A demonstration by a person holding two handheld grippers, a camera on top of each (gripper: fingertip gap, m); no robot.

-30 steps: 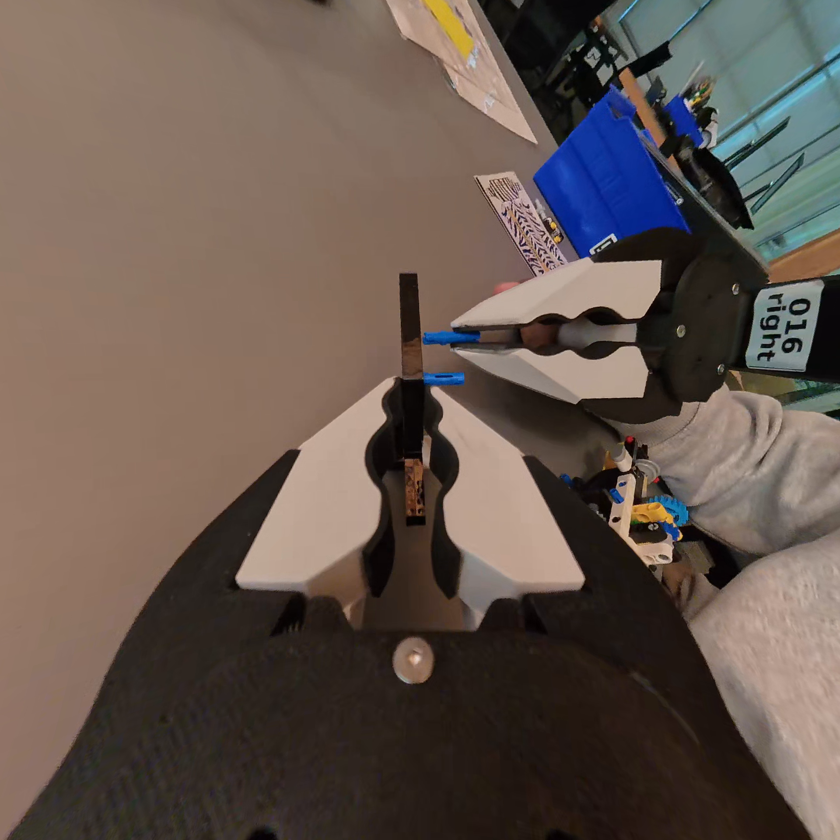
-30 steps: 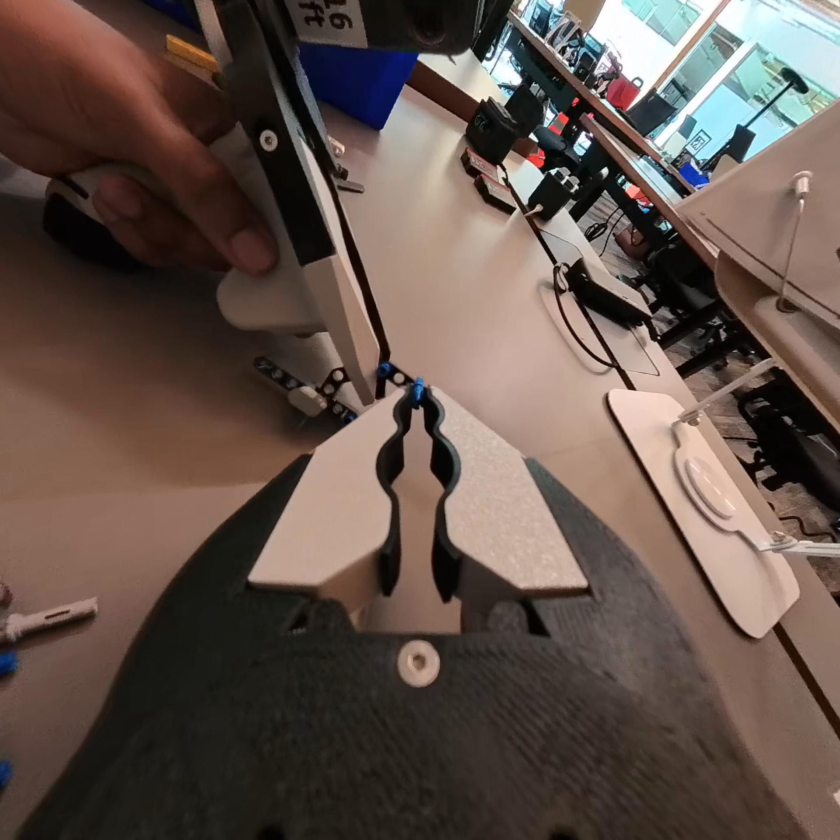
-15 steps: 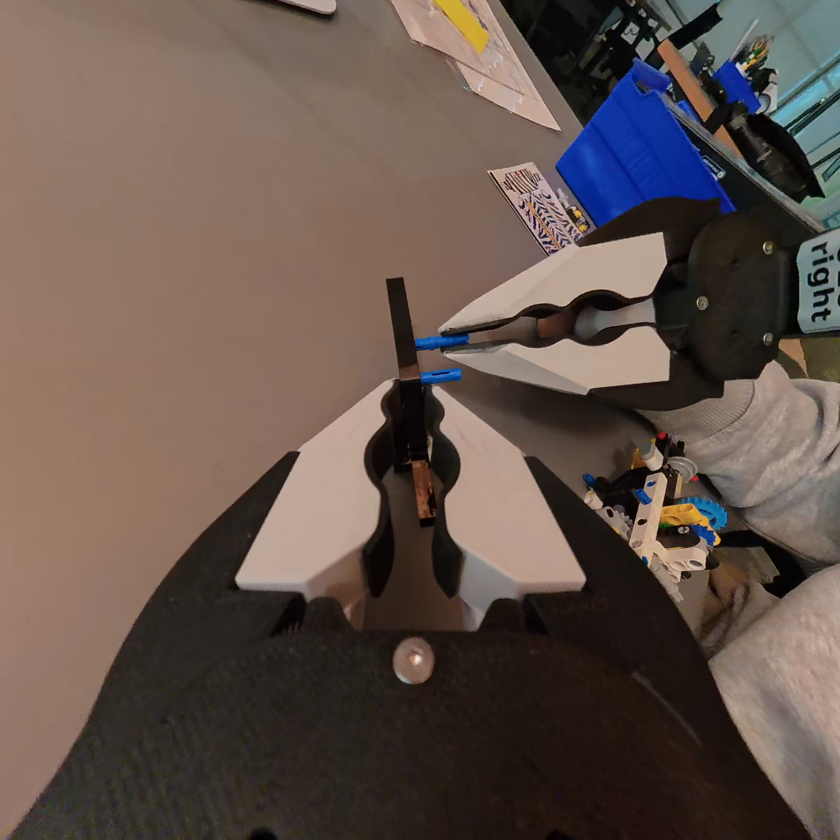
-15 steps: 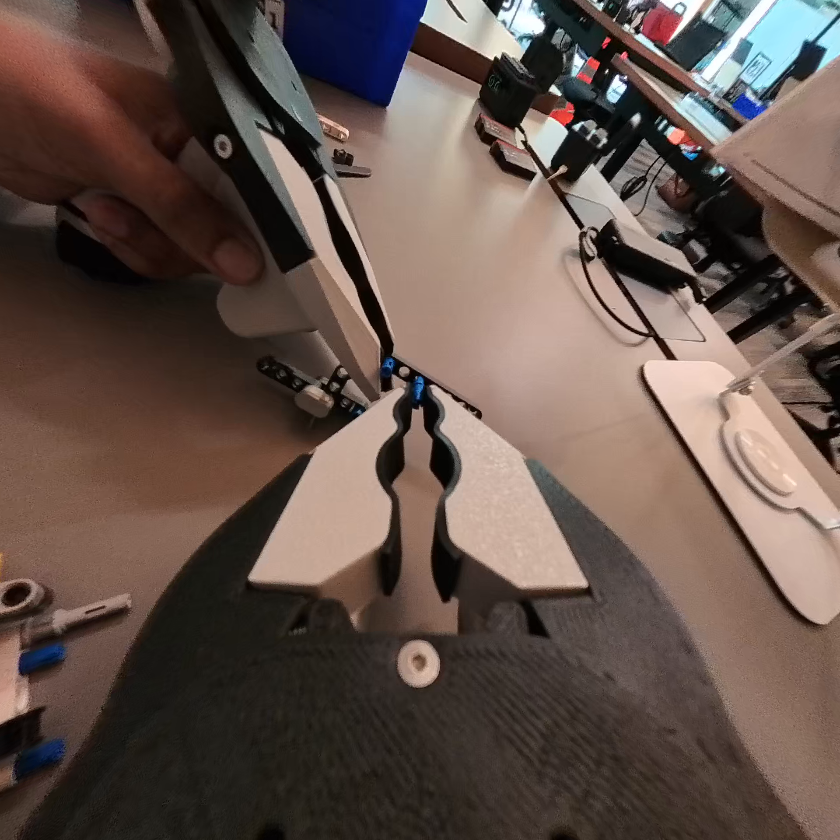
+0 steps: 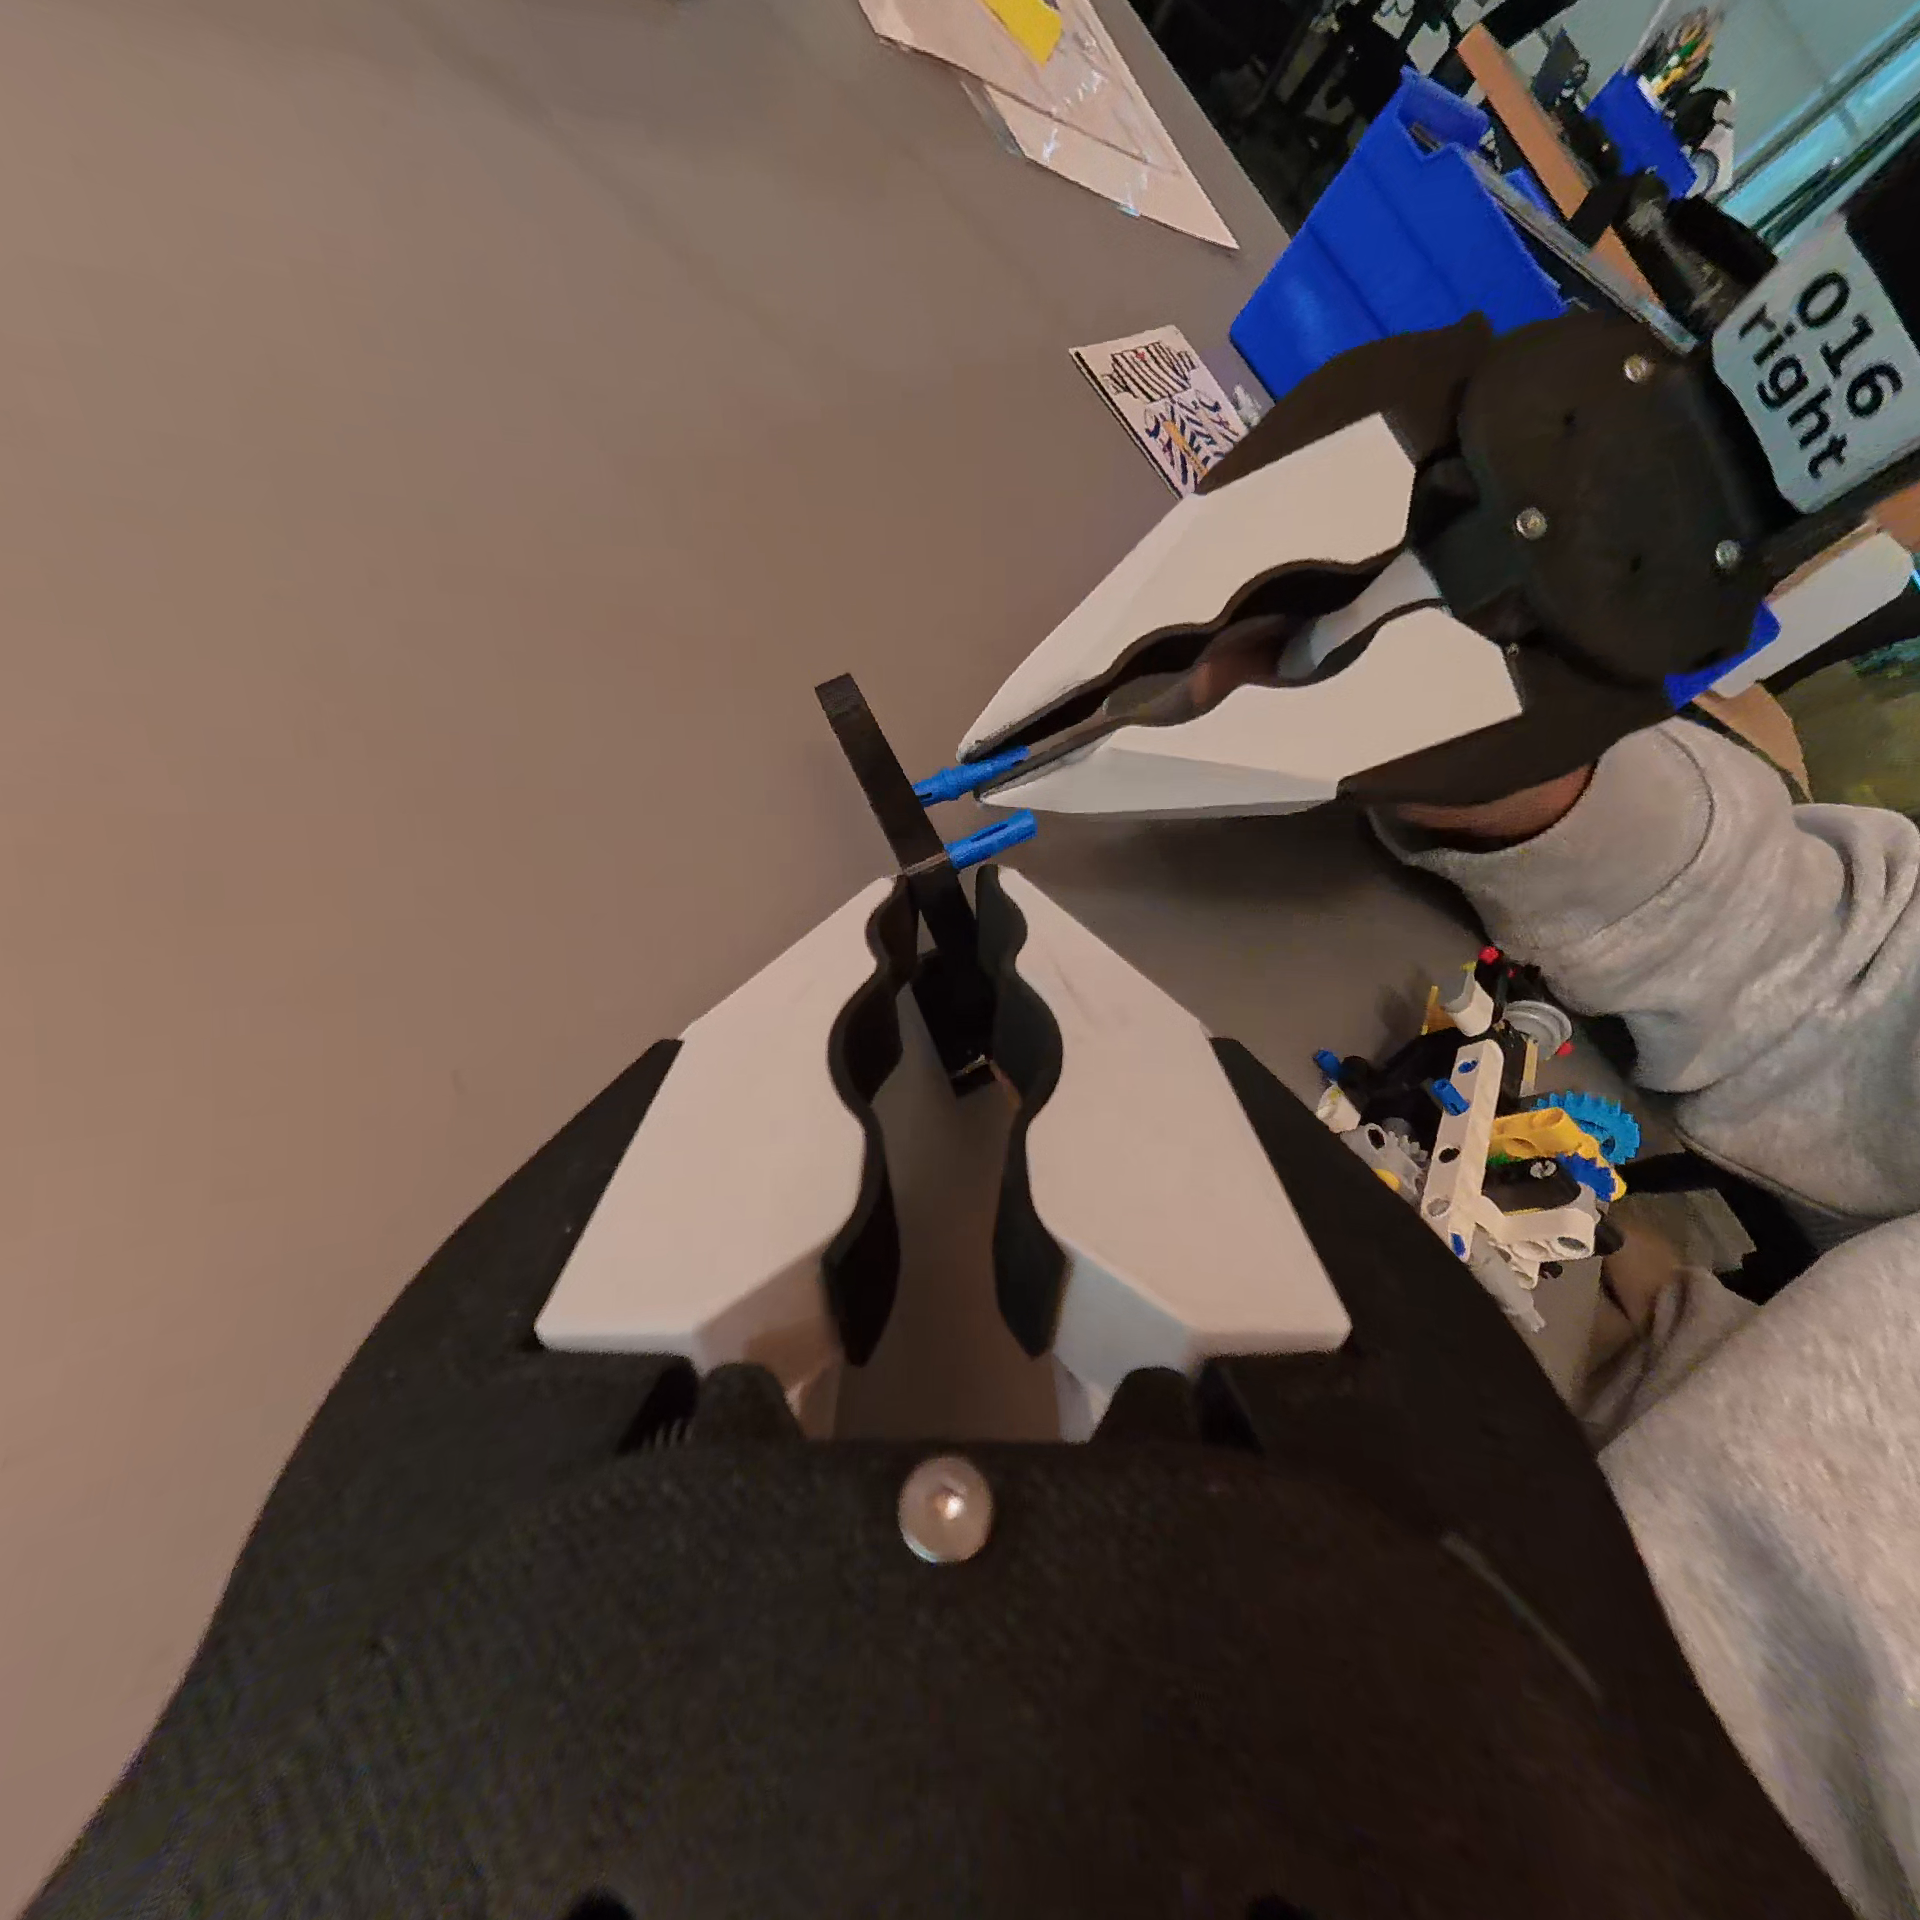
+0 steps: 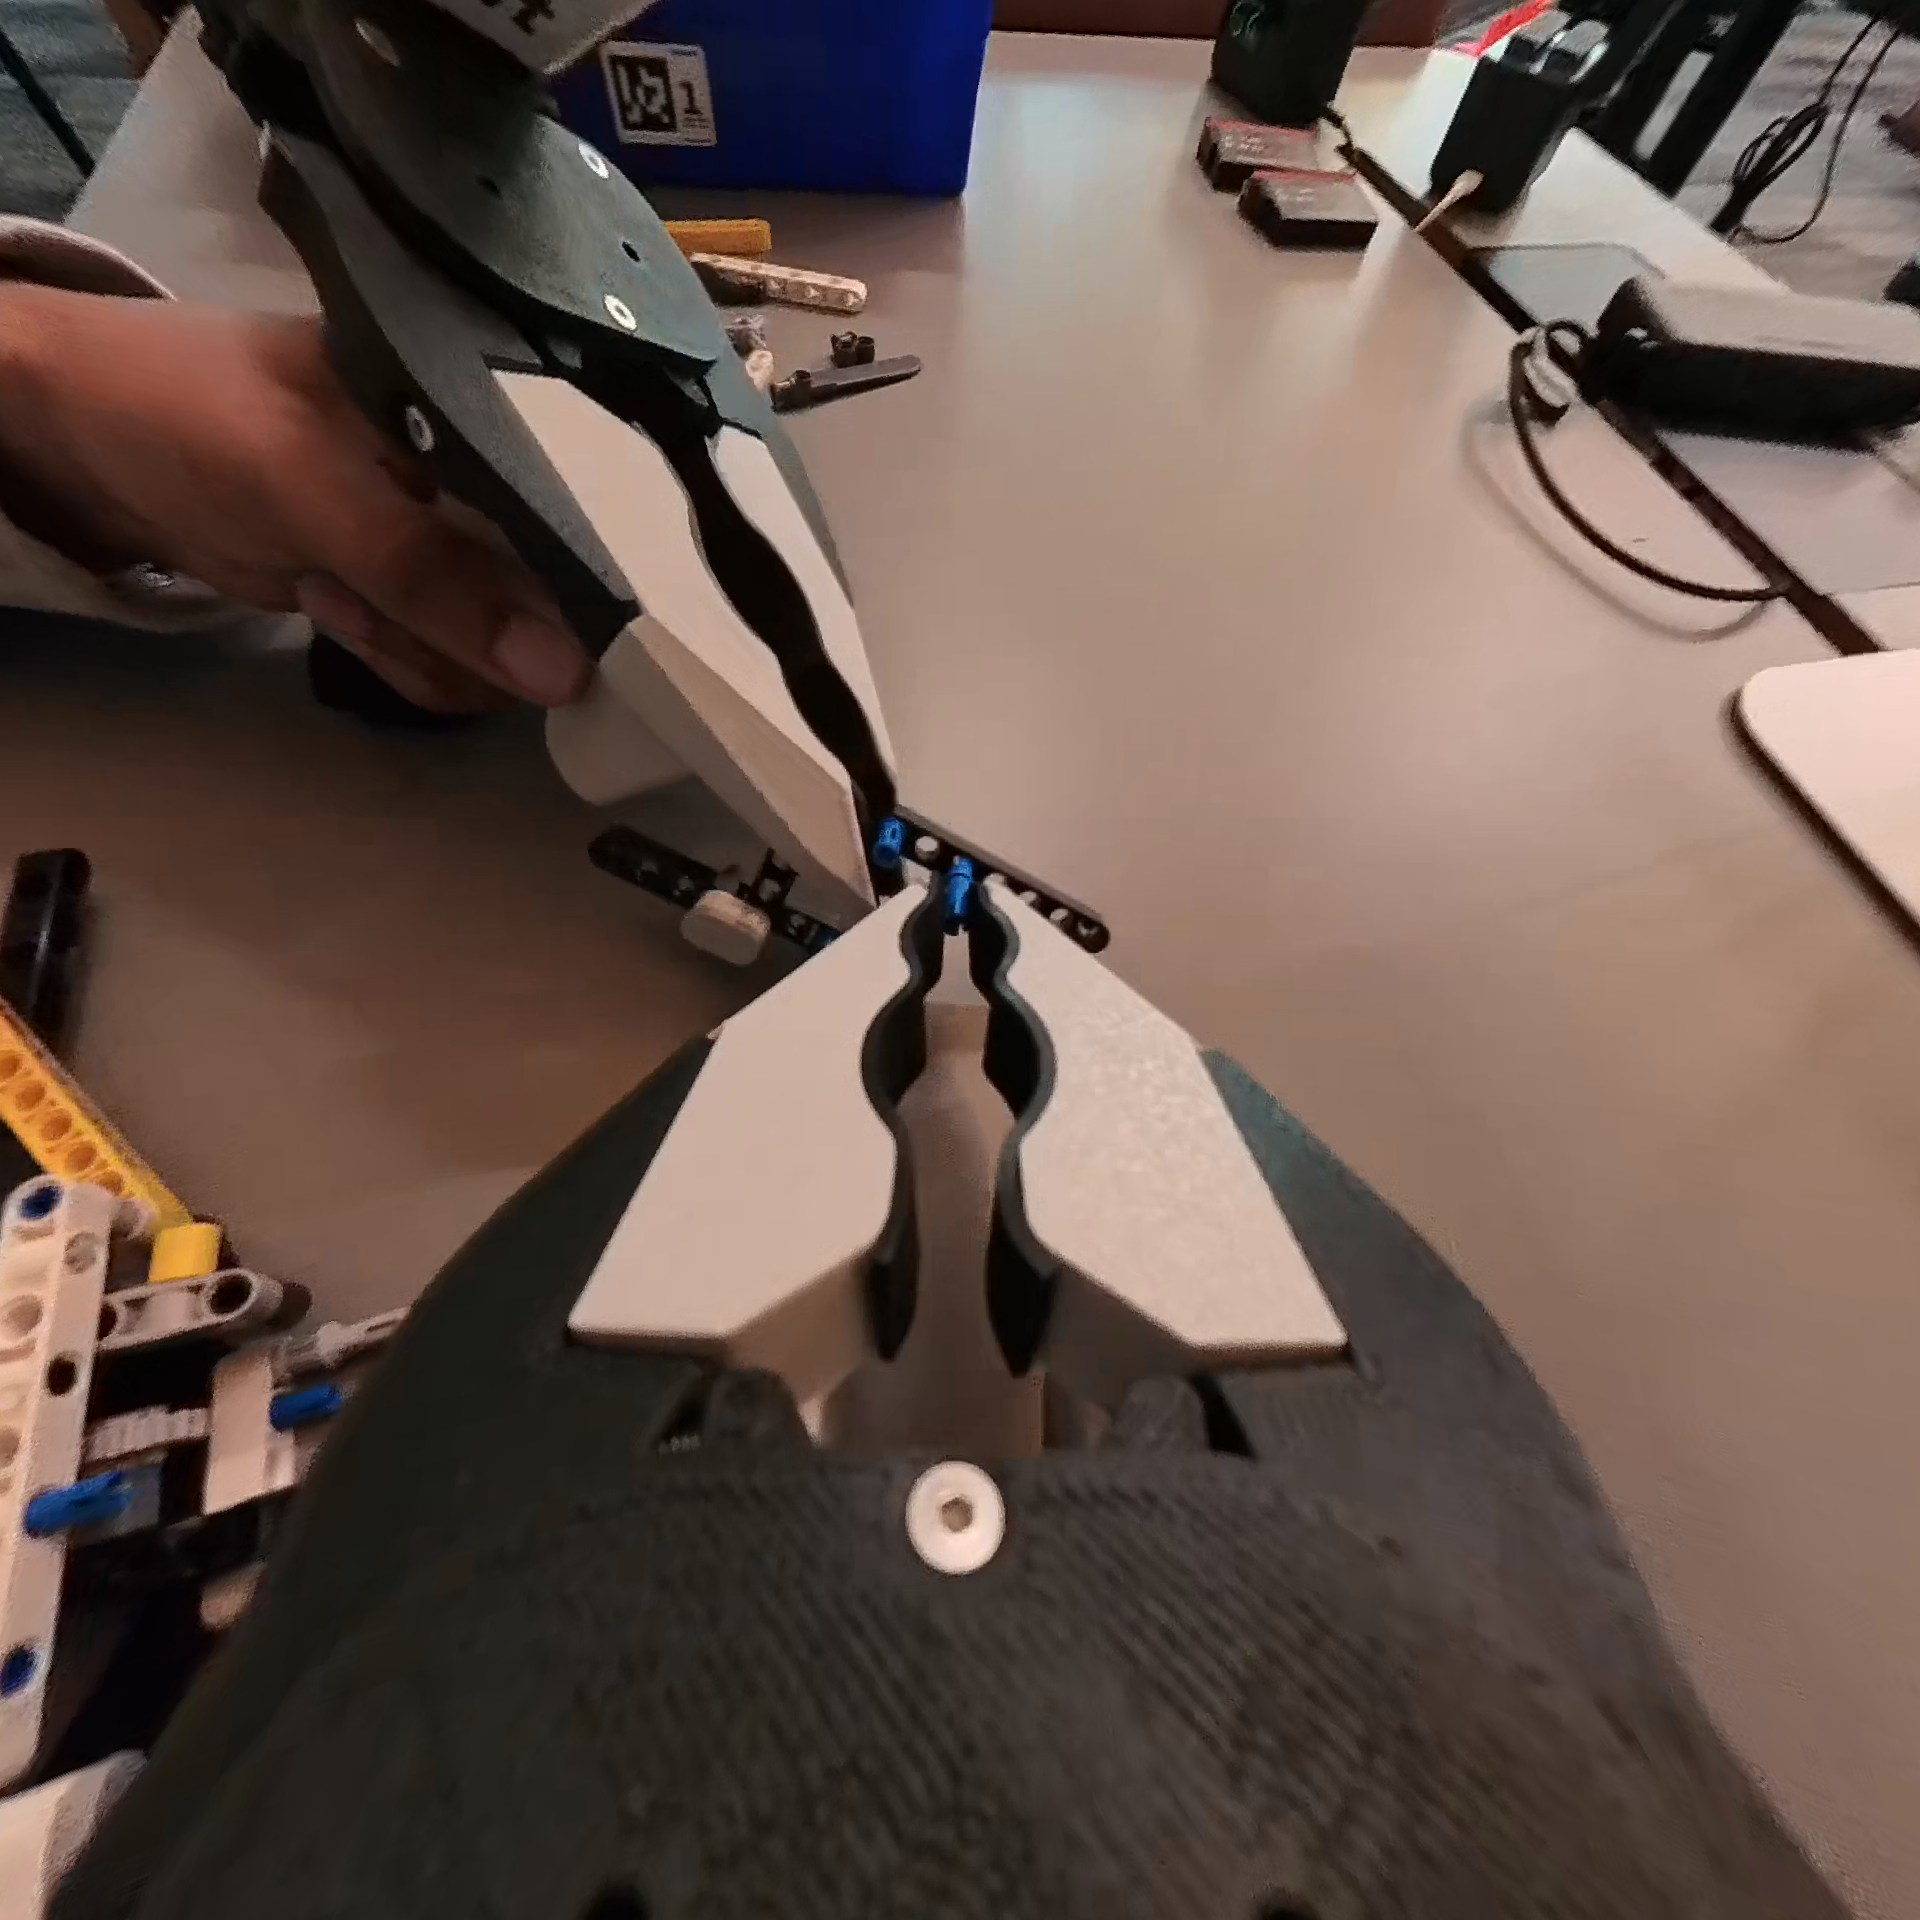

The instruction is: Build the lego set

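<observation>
In the left wrist view, bare table (image 5: 416, 623) fills the left side. At the centre your left gripper (image 5: 940, 883) is clamped on a black beam (image 5: 883, 790), which stands on edge between the fingers and juts past their tips, tilted a little to the left. A blue pin (image 5: 992, 840) already sits in the beam just above those tips and sticks out to the right. Just above it your right gripper (image 5: 982, 764) comes in from the right, pinched tight on a second pin (image 5: 956, 779) whose free end touches the beam's face. Lower right, the part-built model (image 5: 1475, 1143) lies on the table beside your grey sleeve (image 5: 1714, 987). Far back are papers (image 5: 1039, 104), a patterned sheet (image 5: 1174, 416) and a blue bin (image 5: 1392, 249).

In the right wrist view, the model (image 6: 94, 1351) is at the lower left edge, with a yellow beam (image 6: 73, 1143) running out from it. Above it your hand (image 6: 260, 499) holds the left gripper (image 6: 878, 821), which slants down to the beam (image 6: 997, 883); the beam runs down to the right above the table. Another black beam (image 6: 665, 878) with a white piece (image 6: 722, 925) lies on the table under that gripper. The seated pin (image 6: 886, 840) shows at the left gripper's tips; to its right, the pin (image 6: 956, 888) in your right gripper (image 6: 954, 914) meets the beam. Loose parts (image 6: 810, 312) and the bin (image 6: 790, 94) lie behind; boxes, cables and a white pad (image 6: 1829, 769) are to the right.
</observation>
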